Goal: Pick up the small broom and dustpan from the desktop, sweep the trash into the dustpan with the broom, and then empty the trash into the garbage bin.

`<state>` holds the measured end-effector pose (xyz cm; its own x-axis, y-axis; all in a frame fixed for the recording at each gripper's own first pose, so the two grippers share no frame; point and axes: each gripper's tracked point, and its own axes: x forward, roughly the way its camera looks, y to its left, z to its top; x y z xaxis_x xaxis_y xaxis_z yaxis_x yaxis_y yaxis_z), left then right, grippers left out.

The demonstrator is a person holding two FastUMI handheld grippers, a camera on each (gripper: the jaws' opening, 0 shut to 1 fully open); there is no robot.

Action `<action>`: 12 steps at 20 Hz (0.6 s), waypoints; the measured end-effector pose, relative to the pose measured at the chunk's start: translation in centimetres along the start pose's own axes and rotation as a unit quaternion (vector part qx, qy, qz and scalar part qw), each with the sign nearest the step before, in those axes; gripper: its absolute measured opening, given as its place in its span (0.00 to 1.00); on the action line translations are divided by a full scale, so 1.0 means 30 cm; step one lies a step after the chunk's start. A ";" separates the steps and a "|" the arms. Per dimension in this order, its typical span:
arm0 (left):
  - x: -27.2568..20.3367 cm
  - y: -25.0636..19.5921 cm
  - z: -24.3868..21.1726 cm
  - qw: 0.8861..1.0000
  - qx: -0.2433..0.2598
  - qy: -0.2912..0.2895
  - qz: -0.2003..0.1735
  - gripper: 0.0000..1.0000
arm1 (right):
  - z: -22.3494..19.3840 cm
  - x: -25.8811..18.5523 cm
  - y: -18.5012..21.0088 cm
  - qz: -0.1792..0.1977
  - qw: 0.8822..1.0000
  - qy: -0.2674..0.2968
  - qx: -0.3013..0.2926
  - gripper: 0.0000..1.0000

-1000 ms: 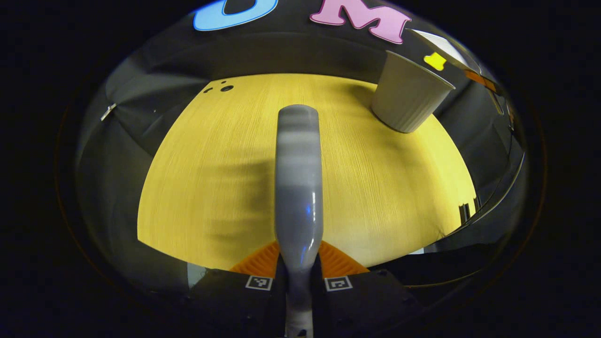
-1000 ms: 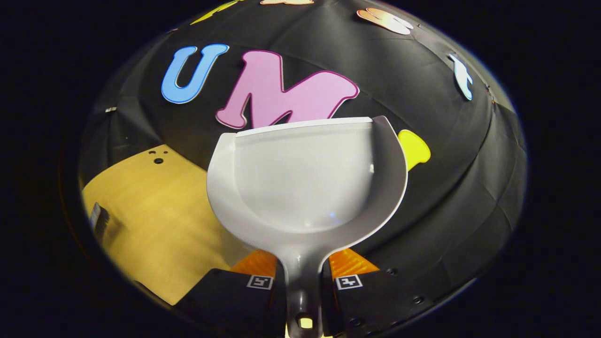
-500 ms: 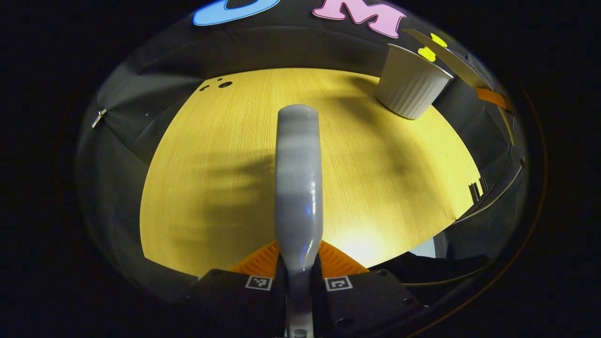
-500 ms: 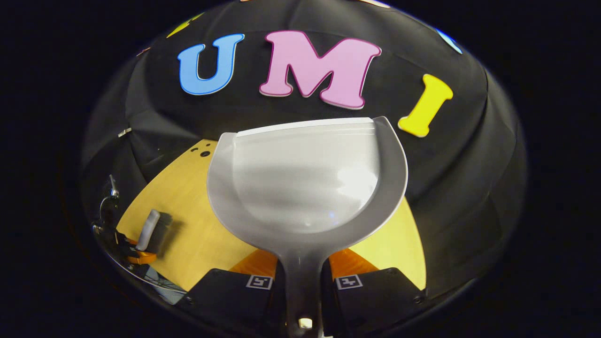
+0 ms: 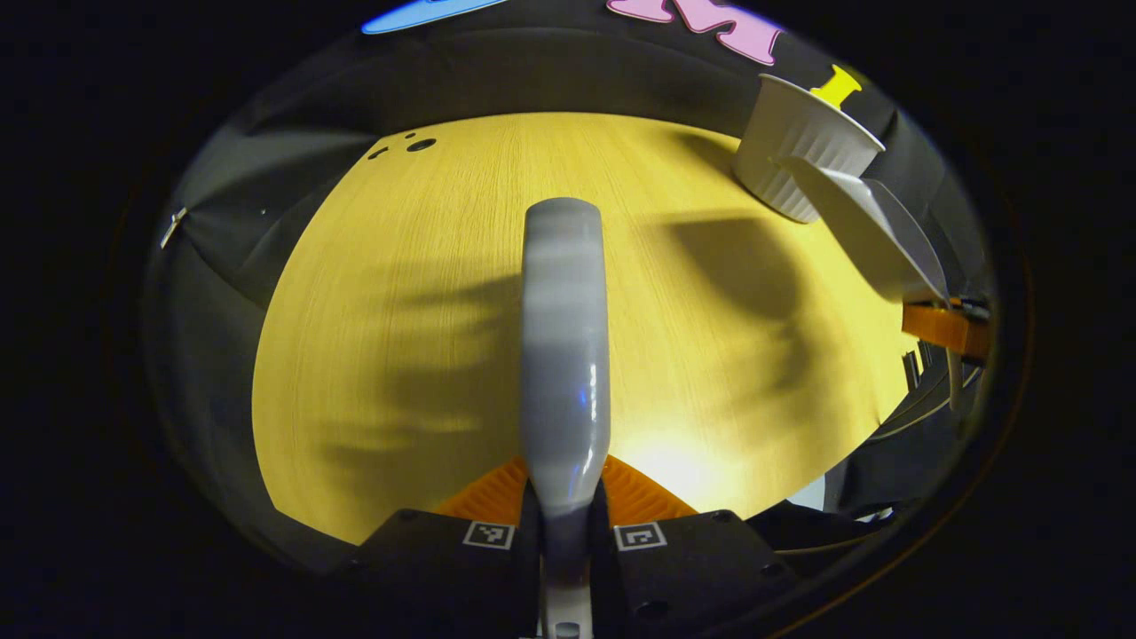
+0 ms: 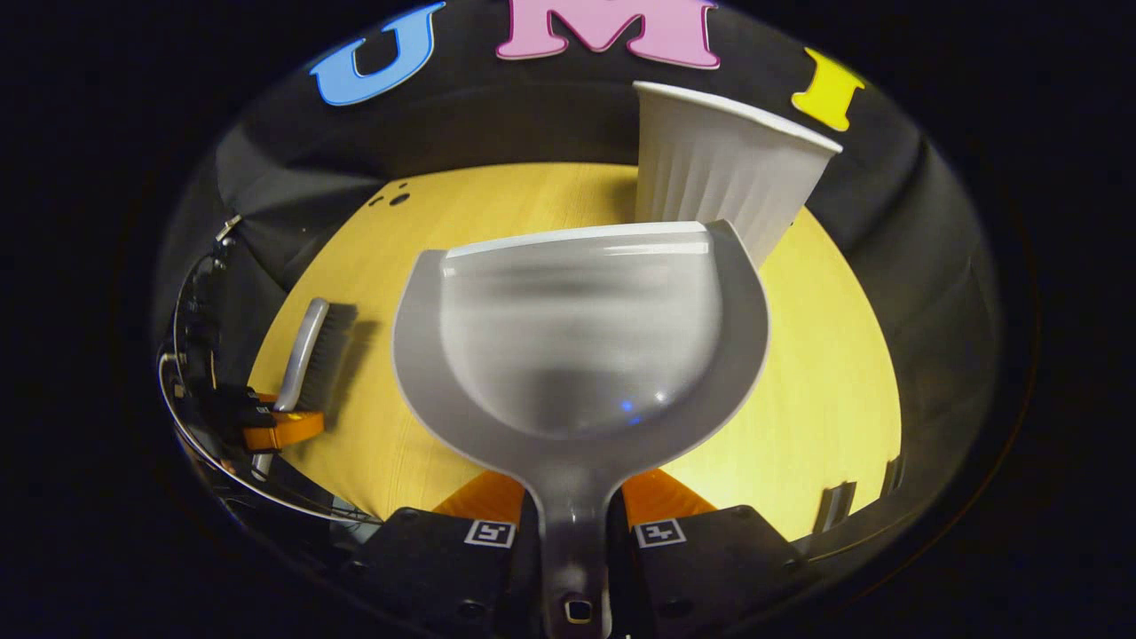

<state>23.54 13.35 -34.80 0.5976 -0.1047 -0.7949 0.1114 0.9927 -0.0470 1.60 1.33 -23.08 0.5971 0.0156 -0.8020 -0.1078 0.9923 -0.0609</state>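
A grey broom [image 5: 564, 355] runs straight up the middle of the left gripper view, and my left gripper [image 5: 564, 499] is shut on its handle above the yellow wooden table [image 5: 408, 293]. In the right gripper view my right gripper [image 6: 572, 508] is shut on the handle of the grey dustpan [image 6: 581, 346], whose scoop looks bare inside. The white ribbed garbage bin [image 6: 719, 169] stands upright just behind the pan's front lip. At the left, the broom [image 6: 311, 351] shows its bristles above the table. In the left gripper view, the dustpan [image 5: 874, 240] hangs beside the bin [image 5: 803, 151] at the right.
Small dark holes [image 5: 420, 144] mark the table's far left corner. Black cloth closes the back and sides. The table's near and right edges [image 6: 852, 497] drop off to dark space. Broad shadows lie across the bare wood [image 5: 745, 266].
The right gripper has swung the dustpan down from facing the wall to over the table, so the bin now shows behind it. In the left gripper view, the dustpan came in at the right.
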 end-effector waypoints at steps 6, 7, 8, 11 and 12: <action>0.071 -0.022 0.055 0.999 -0.012 0.036 0.010 0.28 | -0.109 0.140 0.026 0.005 0.998 0.069 0.008 0.34; 0.073 -0.019 0.058 0.999 -0.013 0.040 0.014 0.24 | -0.111 0.151 0.028 0.005 0.997 0.076 0.010 0.34; 0.078 -0.018 0.060 0.999 -0.014 0.045 0.018 0.28 | -0.107 0.157 0.035 0.006 0.997 0.081 0.013 0.34; 0.091 -0.023 0.064 0.998 -0.019 0.051 0.024 0.26 | -0.100 0.168 0.016 0.007 0.996 0.092 0.017 0.29; 0.083 -0.022 0.063 0.998 -0.019 0.052 0.025 0.29 | -0.107 0.175 0.015 0.005 0.995 0.095 0.016 0.35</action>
<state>26.47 12.32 -35.61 0.5156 -0.0498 -0.8554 0.0517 0.9983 -0.0270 2.13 1.46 -29.23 0.4343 0.0060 -0.9008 -0.0861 0.9957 -0.0349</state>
